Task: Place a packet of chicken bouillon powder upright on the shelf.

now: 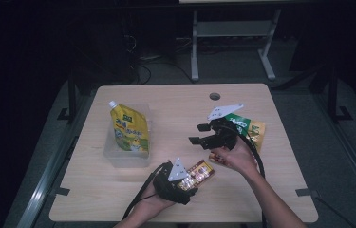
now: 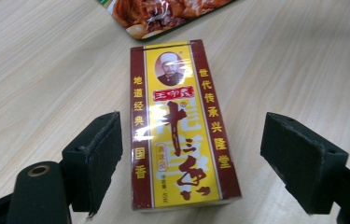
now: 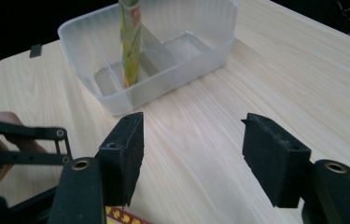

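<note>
Left hand-held gripper [image 1: 191, 186] at seasoning box [image 1: 200, 173]

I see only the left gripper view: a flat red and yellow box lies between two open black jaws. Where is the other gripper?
Observer: The right gripper hangs above the table, jaws open, holding nothing.
Operator: What does it face?
Observer: A clear plastic bin with a yellow spouted pouch standing inside.
Operator: Is something behind that gripper?
Observer: A green and gold flat packet lies on the wooden table there.
</note>
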The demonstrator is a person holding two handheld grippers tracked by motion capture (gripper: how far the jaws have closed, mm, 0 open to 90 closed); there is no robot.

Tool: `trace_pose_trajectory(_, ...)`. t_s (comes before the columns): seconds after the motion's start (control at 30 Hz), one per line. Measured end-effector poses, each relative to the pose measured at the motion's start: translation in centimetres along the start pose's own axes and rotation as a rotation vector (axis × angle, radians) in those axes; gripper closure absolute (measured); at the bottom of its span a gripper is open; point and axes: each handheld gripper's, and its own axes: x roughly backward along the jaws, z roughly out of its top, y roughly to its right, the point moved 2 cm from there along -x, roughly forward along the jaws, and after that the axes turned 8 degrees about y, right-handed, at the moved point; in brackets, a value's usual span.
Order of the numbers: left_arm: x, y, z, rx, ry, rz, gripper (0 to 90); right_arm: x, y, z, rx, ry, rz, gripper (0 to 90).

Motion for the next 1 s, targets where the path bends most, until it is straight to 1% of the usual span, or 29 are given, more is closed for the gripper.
trace_pose_trajectory(0.07, -0.2, 0.0, 0.0, 0.009, -0.004, 0.000, 20.4, 0.4, 0.1, -0.4, -0.007, -0.001, -0.007, 37.3)
trace_pose_trajectory(0.17, -0.5, 0.1, 0.0, 0.000, -0.013, 0.001, 20.4, 0.9, 0.3, -0.9, -0.017, -0.014, -0.019, 36.2)
trace_pose_trajectory(0.2, -0.6, 0.0, 0.0, -0.007, -0.017, 0.002, 20.4, 1.1, 0.4, -1.1, -0.016, -0.006, -0.019, 36.6)
trace_pose_trajectory(0.27, -0.8, 0.0, -0.1, -0.011, -0.024, -0.001, 20.4, 1.5, 0.4, -1.4, -0.023, -0.007, -0.024, 36.6)
trace_pose_trajectory(0.4, -1.1, 0.0, -0.1, -0.013, -0.036, -0.003, 20.4, 2.1, 0.7, -1.9, -0.030, -0.010, -0.037, 36.3)
trace_pose_trajectory(0.47, -1.3, 0.1, -0.2, -0.010, -0.041, -0.005, 20.4, 2.3, 0.7, -2.2, -0.025, -0.012, -0.043, 36.1)
trace_pose_trajectory(0.53, -1.5, 0.1, -0.2, -0.012, -0.045, -0.005, 20.5, 2.5, 0.8, -2.4, -0.030, -0.025, -0.049, 35.7)
trace_pose_trajectory(0.57, -1.5, 0.1, -0.2, -0.013, -0.049, -0.006, 20.6, 2.7, 0.8, -2.5, -0.028, -0.019, -0.050, 35.7)
trace_pose_trajectory(0.67, -1.7, 0.1, -0.2, -0.017, -0.046, 0.002, 21.0, 3.0, 0.8, -2.8, -0.031, -0.019, -0.056, 35.7)
trace_pose_trajectory(0.73, -1.8, 0.1, -0.1, -0.018, -0.056, 0.009, 21.6, 3.1, 0.9, -3.0, -0.029, -0.017, -0.059, 35.6)
trace_pose_trajectory(0.77, -1.9, 0.1, -0.1, -0.013, -0.056, 0.011, 21.8, 3.2, 0.9, -3.1, -0.037, -0.021, -0.061, 35.5)
trace_pose_trajectory(0.8, -1.9, 0.0, -0.1, -0.009, -0.057, 0.014, 21.8, 3.2, 0.9, -3.3, -0.031, -0.017, -0.063, 35.4)
trace_pose_trajectory(0.9, -2.1, 0.0, -0.2, -0.002, -0.057, 0.023, 21.7, 3.3, 0.9, -3.6, -0.037, -0.021, -0.068, 35.0)
trace_pose_trajectory(0.93, -2.2, -0.1, -0.2, -0.005, -0.065, 0.022, 21.7, 3.4, 0.9, -3.7, -0.033, -0.021, -0.071, 34.6)
trace_pose_trajectory(1.0, -2.5, -0.1, -0.3, 0.006, -0.067, 0.026, 22.4, 3.4, 0.9, -3.8, -0.040, -0.031, -0.072, 34.1)
